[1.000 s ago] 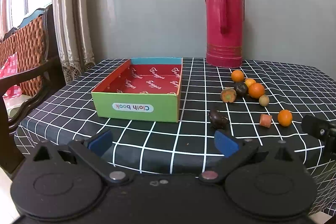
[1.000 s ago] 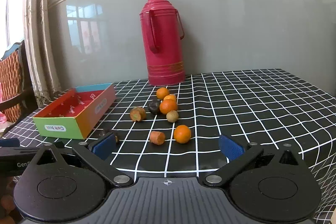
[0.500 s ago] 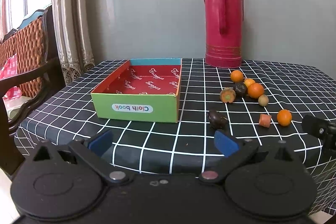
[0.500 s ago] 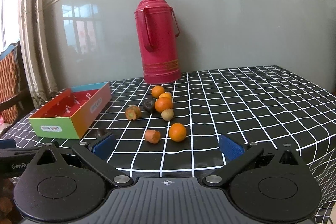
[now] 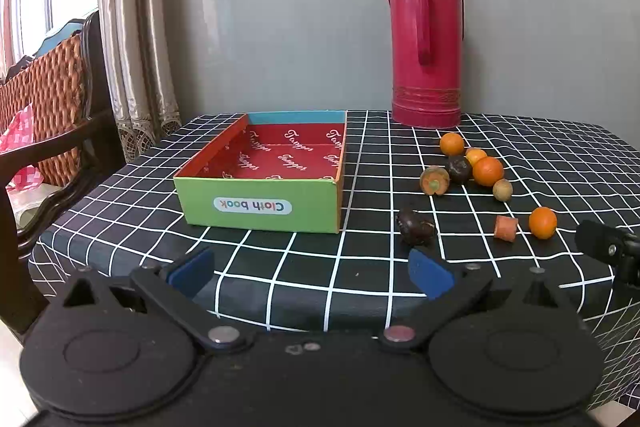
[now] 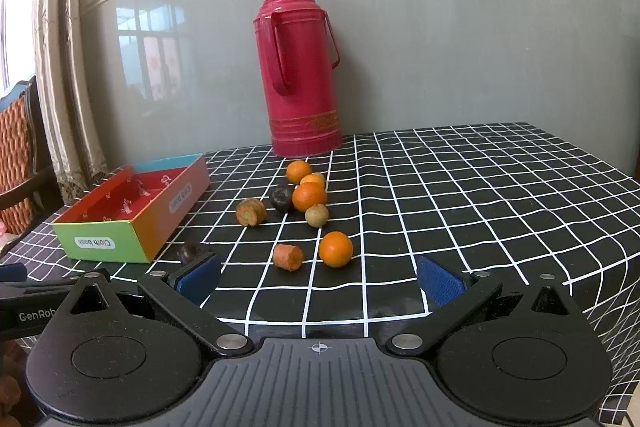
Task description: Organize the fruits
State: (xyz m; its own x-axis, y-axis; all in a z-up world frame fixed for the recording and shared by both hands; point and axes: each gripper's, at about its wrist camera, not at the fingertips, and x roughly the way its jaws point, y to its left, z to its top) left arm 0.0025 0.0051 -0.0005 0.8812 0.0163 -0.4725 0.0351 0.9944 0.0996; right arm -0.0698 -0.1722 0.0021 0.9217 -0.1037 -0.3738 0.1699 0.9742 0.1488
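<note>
A shallow cardboard box [image 5: 258,209] [image 6: 100,239] with a green front and red inside sits empty on the checked tablecloth. To its right lie several small fruits: oranges [image 5: 487,171] [image 6: 336,249], a dark round fruit [image 5: 416,227] [image 6: 191,251], a cut carrot-like piece [image 5: 505,227] [image 6: 289,257] and a brownish half [image 5: 434,181] [image 6: 251,212]. My left gripper [image 5: 310,273] hangs open at the table's front edge, facing the box. My right gripper [image 6: 318,279] is open too, just short of the nearest orange and the carrot piece. Nothing is between either pair of fingers.
A tall red thermos flask [image 5: 426,59] [image 6: 300,75] stands at the back by the grey wall. A dark wooden chair [image 5: 52,99] and curtains [image 5: 136,27] are off the table's left side. The right gripper's tip [image 5: 608,251] shows at the left view's right edge.
The right gripper has drifted a little closer to the fruits and turned slightly right. The left gripper has barely moved. Nothing on the table has shifted.
</note>
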